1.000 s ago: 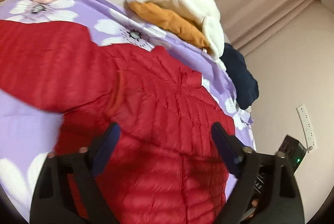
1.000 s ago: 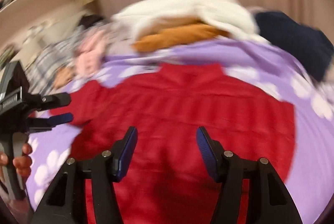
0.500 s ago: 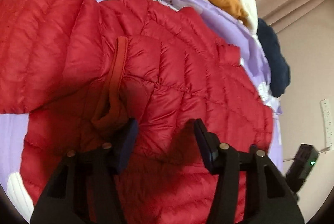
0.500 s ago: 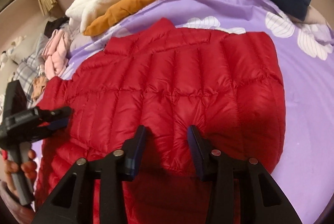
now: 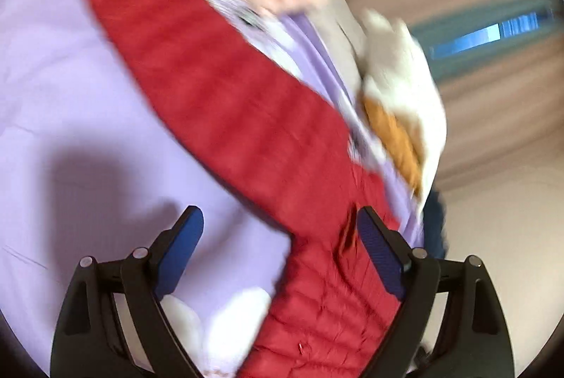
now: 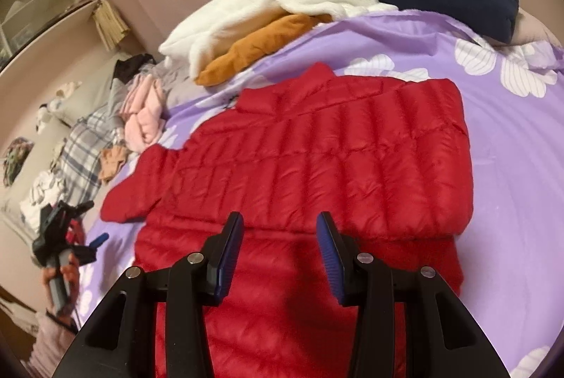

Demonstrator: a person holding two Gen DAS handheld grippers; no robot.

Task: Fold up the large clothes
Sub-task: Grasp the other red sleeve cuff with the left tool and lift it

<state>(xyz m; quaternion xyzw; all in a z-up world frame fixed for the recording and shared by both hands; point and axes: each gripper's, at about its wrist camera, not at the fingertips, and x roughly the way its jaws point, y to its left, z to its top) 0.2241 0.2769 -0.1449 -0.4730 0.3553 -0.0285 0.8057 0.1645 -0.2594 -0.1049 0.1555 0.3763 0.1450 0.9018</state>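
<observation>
- The left gripper (image 5: 280,246) is hovering with its jaws spread wide, having just been opening; nothing is pinched, though the sleeve (image 5: 218,89) is passing under the gap.
- The right gripper (image 6: 279,249) is standing partly open over the jacket's middle, having narrowed a little, and gripping nothing.
- The red jacket (image 6: 317,159) is lying flat on the purple bedspread (image 6: 511,202), one side already folded in, the other sleeve stretching outward.
- It is looking light, puffy and soft, with a smooth shell likely to be slipping.
- The sleeve end is seeming the best place to pinch; thick quilting will probably be springing back.
</observation>
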